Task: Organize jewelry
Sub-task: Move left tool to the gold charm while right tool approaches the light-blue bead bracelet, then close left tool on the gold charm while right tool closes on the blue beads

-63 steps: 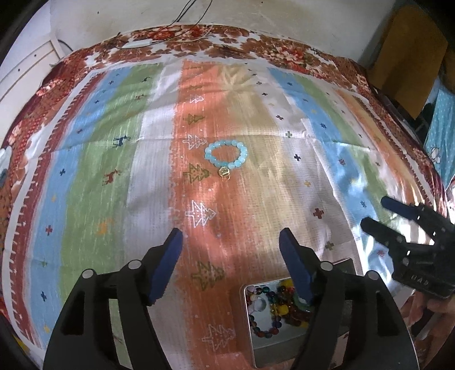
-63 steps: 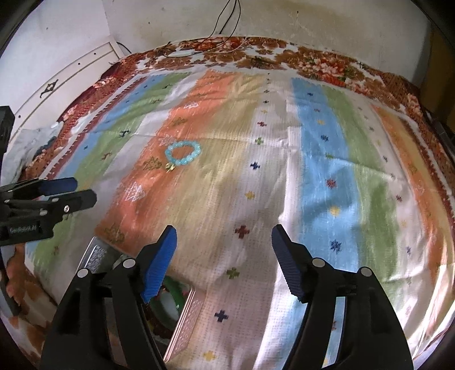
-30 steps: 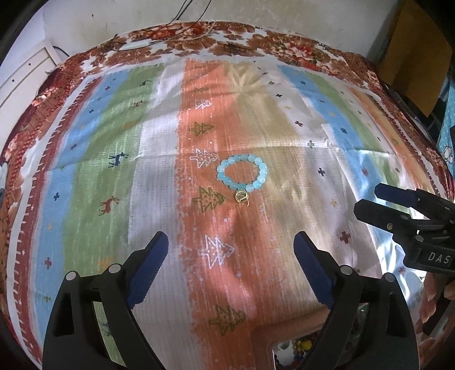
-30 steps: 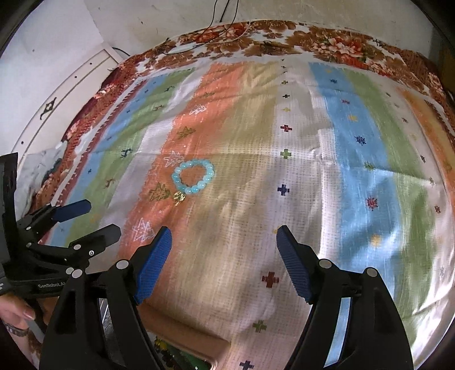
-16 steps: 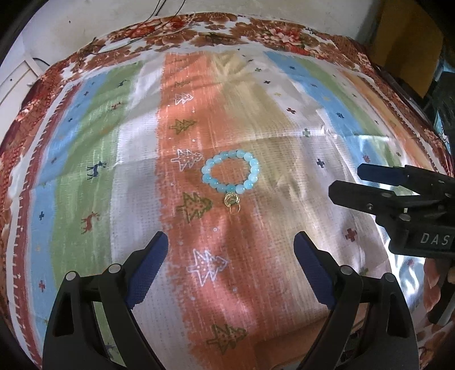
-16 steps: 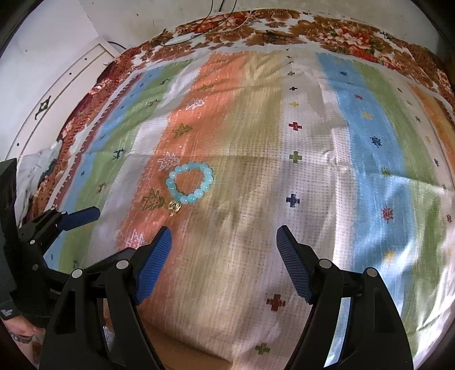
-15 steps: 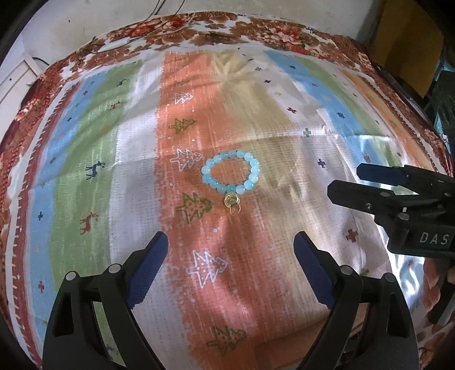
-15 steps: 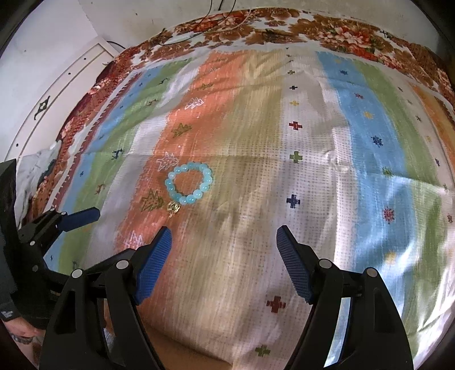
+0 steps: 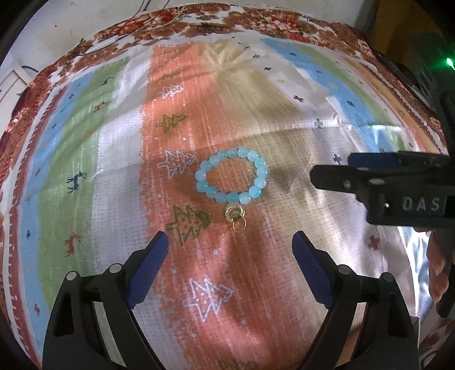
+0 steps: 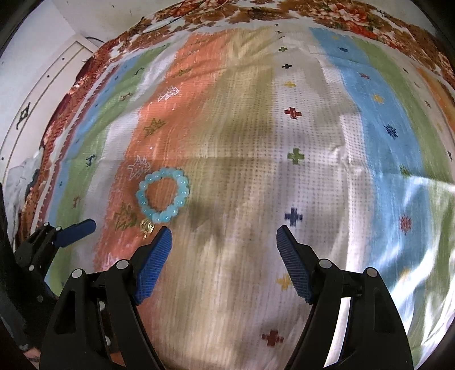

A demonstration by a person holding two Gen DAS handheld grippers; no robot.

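Note:
A light blue bead bracelet (image 9: pixel 231 174) with a small gold charm (image 9: pixel 235 213) lies flat on the striped cloth (image 9: pixel 256 270). My left gripper (image 9: pixel 230 244) is open and empty, a short way in front of the charm. My right gripper (image 10: pixel 224 237) is open and empty; the bracelet (image 10: pixel 162 198) lies just beyond its left fingertip (image 10: pixel 162 239). The right gripper shows from the side in the left wrist view (image 9: pixel 355 170), to the right of the bracelet. The left gripper shows at the left edge of the right wrist view (image 10: pixel 76 227).
The cloth has orange, green, blue and white stripes with tree and cross motifs and a red floral border (image 9: pixel 199 25). A white wall (image 10: pixel 42 42) stands behind. A metal corner (image 9: pixel 415 318) shows at the lower right.
Both grippers have moved forward toward the bracelet, which now looks larger and closer. The tin of beads has dropped out of view below. Both grippers stayed open.

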